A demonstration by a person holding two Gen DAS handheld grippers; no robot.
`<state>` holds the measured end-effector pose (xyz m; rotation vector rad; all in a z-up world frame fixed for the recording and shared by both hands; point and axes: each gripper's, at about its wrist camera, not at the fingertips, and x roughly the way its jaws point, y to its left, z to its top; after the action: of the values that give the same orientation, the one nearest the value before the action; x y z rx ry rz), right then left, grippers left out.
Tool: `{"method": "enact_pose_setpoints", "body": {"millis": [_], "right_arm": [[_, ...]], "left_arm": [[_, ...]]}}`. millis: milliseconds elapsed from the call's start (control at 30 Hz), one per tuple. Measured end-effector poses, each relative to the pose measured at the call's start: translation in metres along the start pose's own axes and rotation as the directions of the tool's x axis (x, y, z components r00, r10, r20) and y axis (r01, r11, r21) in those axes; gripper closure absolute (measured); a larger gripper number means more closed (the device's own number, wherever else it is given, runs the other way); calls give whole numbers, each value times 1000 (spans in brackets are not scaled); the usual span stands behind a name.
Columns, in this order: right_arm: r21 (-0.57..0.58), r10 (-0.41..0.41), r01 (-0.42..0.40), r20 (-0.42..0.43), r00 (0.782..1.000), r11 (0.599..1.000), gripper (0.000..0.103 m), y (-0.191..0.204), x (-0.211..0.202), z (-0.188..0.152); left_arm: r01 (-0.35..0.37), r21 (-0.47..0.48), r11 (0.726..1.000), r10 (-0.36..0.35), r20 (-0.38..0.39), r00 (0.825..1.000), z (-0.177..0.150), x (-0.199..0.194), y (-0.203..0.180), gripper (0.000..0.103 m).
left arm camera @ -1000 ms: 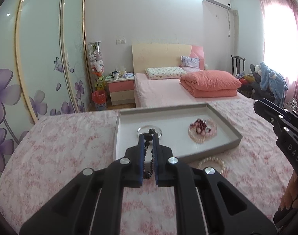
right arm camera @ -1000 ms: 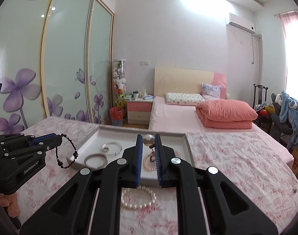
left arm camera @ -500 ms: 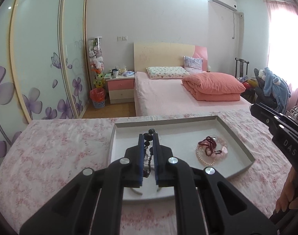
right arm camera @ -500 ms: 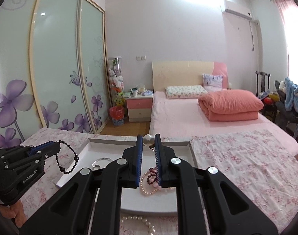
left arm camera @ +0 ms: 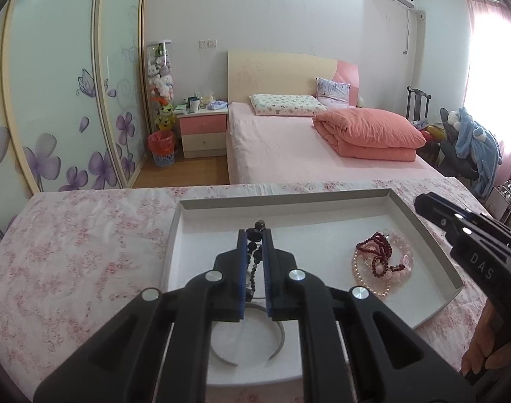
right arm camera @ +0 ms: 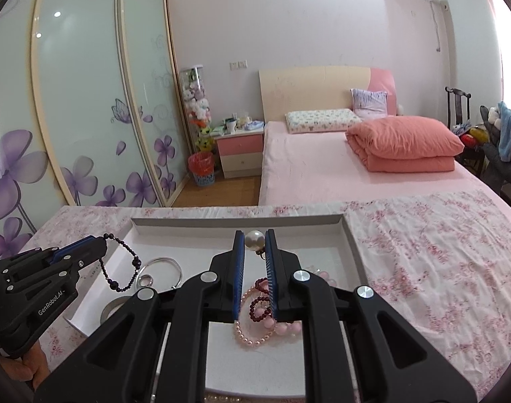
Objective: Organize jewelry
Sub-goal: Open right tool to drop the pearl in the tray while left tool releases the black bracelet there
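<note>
A grey-rimmed white tray (left arm camera: pixel 423 225) lies on the flowered cloth. My left gripper (left arm camera: pixel 254 239) is shut on a black bead bracelet (left arm camera: pixel 254 262) that hangs over the tray's left part; the bracelet also shows in the right wrist view (right arm camera: pixel 121 265). My right gripper (right arm camera: pixel 254 240) is shut on a large pearl piece (right arm camera: pixel 254 240) held above the tray (right arm camera: pixel 351 235). A pile of pink, pearl and dark red bracelets (left arm camera: pixel 381 262) lies at the tray's right. Silver bangles (right arm camera: pixel 164 268) lie at its left, one below my left gripper (left arm camera: pixel 248 342).
The flowered cloth (right arm camera: pixel 423 255) stretches to the right of the tray. A white pearl strand (right arm camera: pixel 221 398) peeks out at the tray's near edge. A pink bed (left arm camera: pixel 322 147), a nightstand (left arm camera: pixel 203 127) and sliding wardrobe doors (left arm camera: pixel 54 100) stand beyond.
Both grippers moved forward over the tray with their pieces held. The loose pearl strand in front of the tray slipped almost out of view below.
</note>
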<state>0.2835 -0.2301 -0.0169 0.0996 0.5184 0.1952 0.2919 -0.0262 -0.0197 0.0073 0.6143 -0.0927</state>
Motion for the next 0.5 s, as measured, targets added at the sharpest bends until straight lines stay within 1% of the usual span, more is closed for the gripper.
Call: {"method": "enact_pose_setpoints", "body": {"millis": [167,200,300,500], "right_arm": [[2,9,-9,-32,999,1000,89,-1,6,-3],[0,10,-10,-34,999,1000,87,-2,5,-4],[1,-3,3,-22,1000,1000,66,-4,2,-4],[10,-14,14,-8,1000,1000,66,-7,-8,-2]], "left_arm": [[9,-12,1000,-9,-23,1000,0,12,1,93],[5,-18,1000,-5,-22,1000,0,13,2,91],[0,-40,999,-1,-27,1000,0,14,8,88],[-25,-77,997,23,-28,999,0,7,22,88]]}}
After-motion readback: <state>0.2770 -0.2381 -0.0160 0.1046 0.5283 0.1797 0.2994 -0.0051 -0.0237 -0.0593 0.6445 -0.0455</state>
